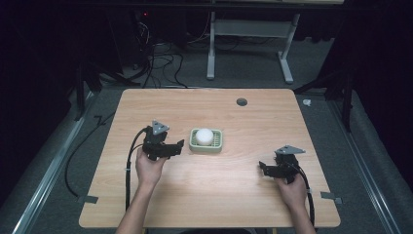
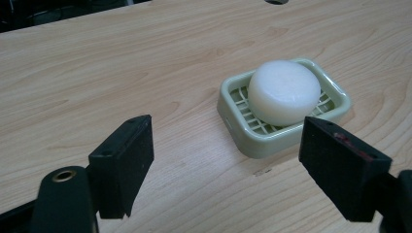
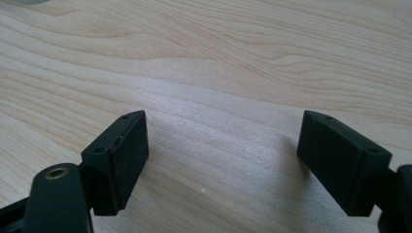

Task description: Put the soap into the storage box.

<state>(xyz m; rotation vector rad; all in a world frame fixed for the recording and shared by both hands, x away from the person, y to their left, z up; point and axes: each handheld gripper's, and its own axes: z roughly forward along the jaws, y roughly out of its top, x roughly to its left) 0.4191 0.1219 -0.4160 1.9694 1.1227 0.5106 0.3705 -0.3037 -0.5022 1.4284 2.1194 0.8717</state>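
Soap: a round white bar of soap [image 2: 284, 92] lies in a pale green plastic soap dish with a slatted grid floor [image 2: 233, 116]; it fills most of the dish and sits just ahead of the left gripper's fingers, nearer the right-hand finger.
Soap dish: it stands flat on the light wooden table [image 1: 253, 185], near the table's middle [image 1: 206, 140], just beyond the left fingertips and well apart from the right gripper.
Left gripper: the black two-jaw left gripper [image 1: 177, 146], held in the person's left hand [image 1: 150, 168], points toward the dish; its jaws stand wide apart and grip nothing.
Left fingers: the two black pads [image 2: 124, 162] hang just above the bare wood, with the near edge of the dish between and ahead of them, not touching.
Right gripper: the black right gripper [image 1: 263, 168], in the right hand [image 1: 292, 190], has its jaws spread wide and empty.
Right fingers: the pads [image 3: 119, 158] frame plain wood grain alone.
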